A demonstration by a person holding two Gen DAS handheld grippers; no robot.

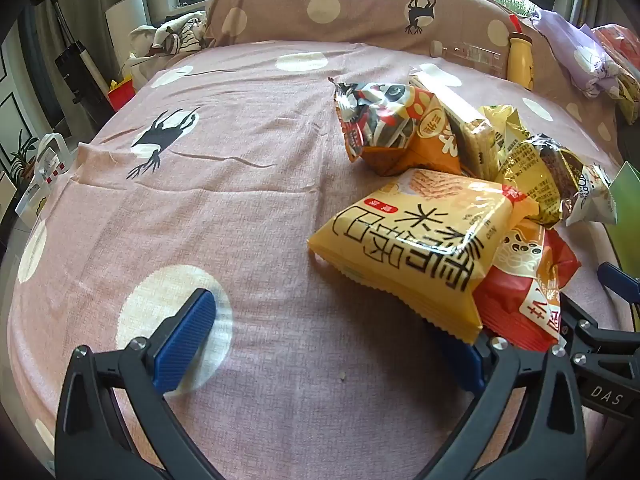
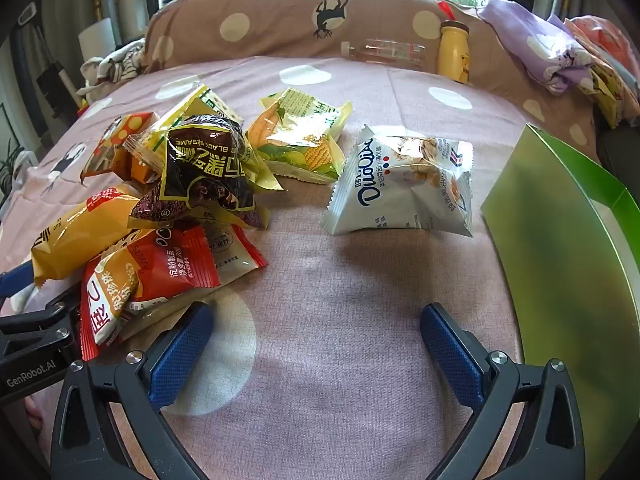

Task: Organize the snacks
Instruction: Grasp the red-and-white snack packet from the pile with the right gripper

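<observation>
Through your left wrist camera, the left gripper (image 1: 328,340) is spread wide over the pink bedsheet (image 1: 240,200), holding nothing; its right finger is partly hidden under the yellow rice-cracker pack (image 1: 416,248), which tops the snack pile (image 1: 452,184). Through your right wrist camera, the right gripper (image 2: 316,352) also gapes empty; only here do you see the white DuoDuo packet (image 2: 400,184) and corn packet (image 2: 304,140) lying apart from the pile, and the green box (image 2: 568,248), cut off at the edge

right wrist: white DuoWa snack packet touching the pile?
No, the white DuoWa snack packet lies apart on the pink bedsheet, clear of the heaped packets.
</observation>
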